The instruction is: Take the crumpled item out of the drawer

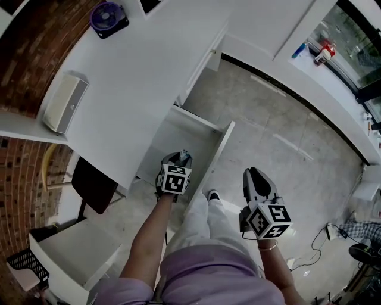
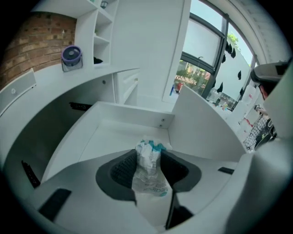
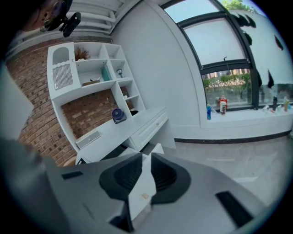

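Now the crumpled item [image 2: 148, 161] is at the open drawer [image 2: 120, 135], caught between the left gripper's [image 2: 149, 157] closing jaws, both pads pressing it. The right gripper [image 3: 143, 176] hangs over the floor [image 1: 280, 119], jaws together, empty.

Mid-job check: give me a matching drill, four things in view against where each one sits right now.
Things:
1. crumpled item
2. drawer
3. purple fan
4. right gripper

Places:
A. on the desk top
B. over the floor
C. pulled open below the desk
D. between the jaws of the left gripper

Pairs: 1-D, 2-C, 3-A, 4-B.

The left gripper's jaws are closing on the crumpled item inside the drawer.
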`<move>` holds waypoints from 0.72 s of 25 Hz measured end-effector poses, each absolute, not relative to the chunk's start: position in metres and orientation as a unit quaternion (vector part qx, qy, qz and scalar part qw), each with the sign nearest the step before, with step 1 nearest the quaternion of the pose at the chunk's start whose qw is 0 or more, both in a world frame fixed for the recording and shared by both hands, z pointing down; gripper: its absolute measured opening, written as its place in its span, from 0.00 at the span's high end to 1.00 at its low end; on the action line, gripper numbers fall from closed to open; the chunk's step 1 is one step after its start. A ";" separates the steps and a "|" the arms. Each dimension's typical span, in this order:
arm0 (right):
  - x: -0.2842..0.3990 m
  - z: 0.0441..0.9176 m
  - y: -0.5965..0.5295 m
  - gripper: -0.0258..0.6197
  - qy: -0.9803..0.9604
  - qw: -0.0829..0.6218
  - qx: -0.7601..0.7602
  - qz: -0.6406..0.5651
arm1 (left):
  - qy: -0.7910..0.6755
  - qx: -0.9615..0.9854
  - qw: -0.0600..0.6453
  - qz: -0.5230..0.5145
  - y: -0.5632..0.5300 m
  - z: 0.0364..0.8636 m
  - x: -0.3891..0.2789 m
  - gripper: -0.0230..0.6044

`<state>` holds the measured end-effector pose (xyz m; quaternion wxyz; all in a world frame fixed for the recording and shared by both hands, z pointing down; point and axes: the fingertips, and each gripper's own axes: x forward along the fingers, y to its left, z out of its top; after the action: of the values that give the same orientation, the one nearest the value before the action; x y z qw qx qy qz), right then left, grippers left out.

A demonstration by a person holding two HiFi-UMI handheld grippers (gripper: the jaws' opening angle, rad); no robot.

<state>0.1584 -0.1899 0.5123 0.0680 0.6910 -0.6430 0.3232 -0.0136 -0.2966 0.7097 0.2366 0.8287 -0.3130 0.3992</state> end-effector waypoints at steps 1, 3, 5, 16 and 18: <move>0.157 0.510 -0.191 0.87 -0.646 0.067 0.689 0.322 | -0.317 0.830 0.236 0.393 -0.297 0.703 -0.014 0.69; 0.153 0.507 -0.193 0.87 -0.654 0.065 0.684 0.318 | -0.327 0.836 0.229 0.377 -0.299 0.689 -0.016 0.70; 0.149 0.502 -0.195 0.87 -0.660 0.063 0.679 0.315 | -0.338 0.836 0.228 0.367 -0.301 0.676 -0.020 0.70; 0.138 0.482 -0.198 0.87 -0.692 0.046 0.657 0.294 | -0.386 0.848 0.199 0.303 -0.302 0.603 -0.031 0.70; 0.137 0.479 -0.196 0.87 -0.698 0.046 0.653 0.290 | -0.392 0.850 0.193 0.293 -0.299 0.591 -0.031 0.70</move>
<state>0.1368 -0.1959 0.4790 0.0455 0.6529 -0.6981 0.2904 -0.0309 -0.2995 0.5910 0.1926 0.8504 -0.3922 0.2933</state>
